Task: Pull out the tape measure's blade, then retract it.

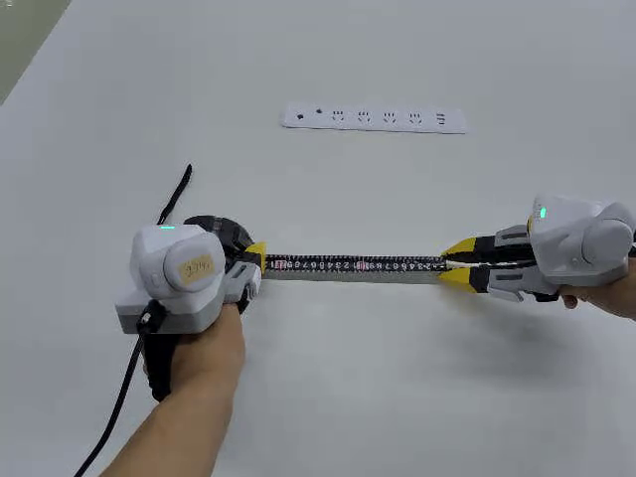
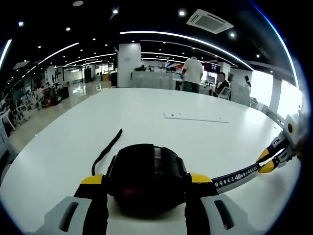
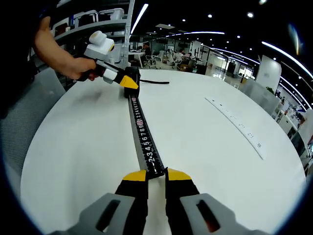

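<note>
Your left hand (image 1: 204,348) sits nearest in the head view, the left gripper (image 1: 254,260) clamped on the round black tape measure case (image 1: 221,232) at the left of the white table (image 1: 397,397). Left gripper view: both jaws squeeze that case, and its dark numbered blade (image 2: 239,175) runs out to the right. Right gripper view: your right gripper (image 3: 155,175) is pinched on the blade's tip, near right.

So the tape measure case (image 1: 221,233) is mostly buried behind the left claw (image 1: 254,264) in the head view, with just its dark top poking out. The blade (image 1: 353,265) tip vanishes between the jaws of the right claw (image 1: 453,263), and its numbers are too tiny to read there. Also the right hand (image 1: 608,296) gets chopped by the edge, and the black cable (image 1: 111,409) runs off the bottom.
</note>
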A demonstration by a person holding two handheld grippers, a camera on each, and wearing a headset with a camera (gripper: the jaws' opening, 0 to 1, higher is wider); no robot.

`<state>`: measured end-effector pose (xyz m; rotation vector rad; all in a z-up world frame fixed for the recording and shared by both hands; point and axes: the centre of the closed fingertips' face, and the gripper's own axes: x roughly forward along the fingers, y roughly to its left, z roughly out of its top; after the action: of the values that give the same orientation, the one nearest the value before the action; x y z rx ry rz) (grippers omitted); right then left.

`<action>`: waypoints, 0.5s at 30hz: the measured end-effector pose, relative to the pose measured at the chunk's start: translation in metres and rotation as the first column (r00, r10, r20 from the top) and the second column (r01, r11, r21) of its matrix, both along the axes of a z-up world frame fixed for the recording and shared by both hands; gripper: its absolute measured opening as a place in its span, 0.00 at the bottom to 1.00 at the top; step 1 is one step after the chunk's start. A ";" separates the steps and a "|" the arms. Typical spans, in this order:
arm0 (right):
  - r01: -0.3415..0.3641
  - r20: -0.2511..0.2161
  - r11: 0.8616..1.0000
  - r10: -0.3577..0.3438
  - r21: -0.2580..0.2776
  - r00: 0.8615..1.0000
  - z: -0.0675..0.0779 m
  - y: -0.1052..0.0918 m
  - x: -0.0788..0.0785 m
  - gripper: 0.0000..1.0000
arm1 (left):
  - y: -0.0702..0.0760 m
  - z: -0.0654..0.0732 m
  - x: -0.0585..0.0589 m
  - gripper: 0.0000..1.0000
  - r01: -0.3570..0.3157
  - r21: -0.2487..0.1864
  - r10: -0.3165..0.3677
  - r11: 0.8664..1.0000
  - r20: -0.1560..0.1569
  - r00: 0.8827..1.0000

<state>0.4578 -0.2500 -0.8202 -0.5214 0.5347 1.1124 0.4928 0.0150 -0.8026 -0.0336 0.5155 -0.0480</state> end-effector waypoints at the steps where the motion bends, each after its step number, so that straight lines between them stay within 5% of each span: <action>1: 0.000 0.000 1.000 0.000 0.000 1.000 0.000 0.001 0.000 0.11 | 0.000 0.000 0.000 0.60 0.000 -0.001 0.000 1.000 0.000 1.000; 15: -0.001 -0.002 1.000 0.001 0.006 1.000 0.000 0.010 0.000 0.11 | 0.000 0.001 -0.001 0.61 0.000 -0.004 0.000 1.000 -0.004 1.000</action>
<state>0.4578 -0.2399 -0.8198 -0.5150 0.5329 1.1158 0.4914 0.0154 -0.8021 -0.0380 0.5192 -0.0494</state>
